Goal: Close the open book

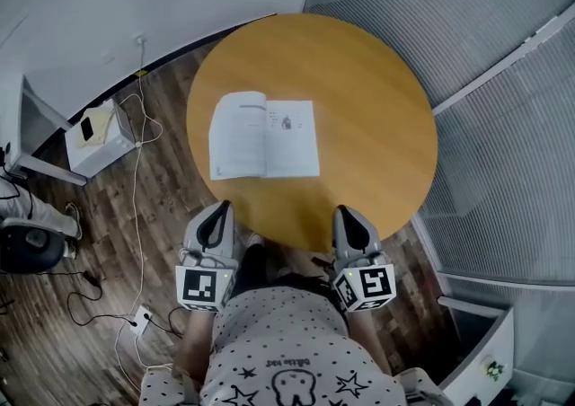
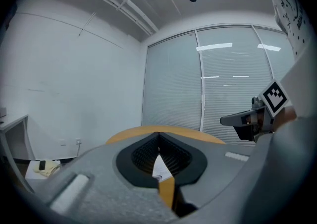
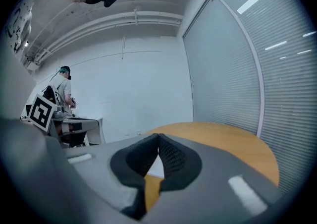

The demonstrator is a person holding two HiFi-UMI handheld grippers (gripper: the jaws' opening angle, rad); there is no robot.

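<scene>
Both left gripper [image 1: 217, 212] and right gripper [image 1: 347, 216] are pinched together, empty, short of the open book [image 1: 263, 136] flat on the round table [image 1: 377, 126]; we should lift one outer edge over.

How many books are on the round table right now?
1. An open book lies flat on the round table, left of its centre in the head view. The whole tabletop shows, so none is likely to be hidden.

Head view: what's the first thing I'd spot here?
An open white paper book lies flat, left of centre on the round orange-brown wooden table. At the table's near edge, the grey left gripper and grey right gripper point toward it, both shut and empty.
</scene>
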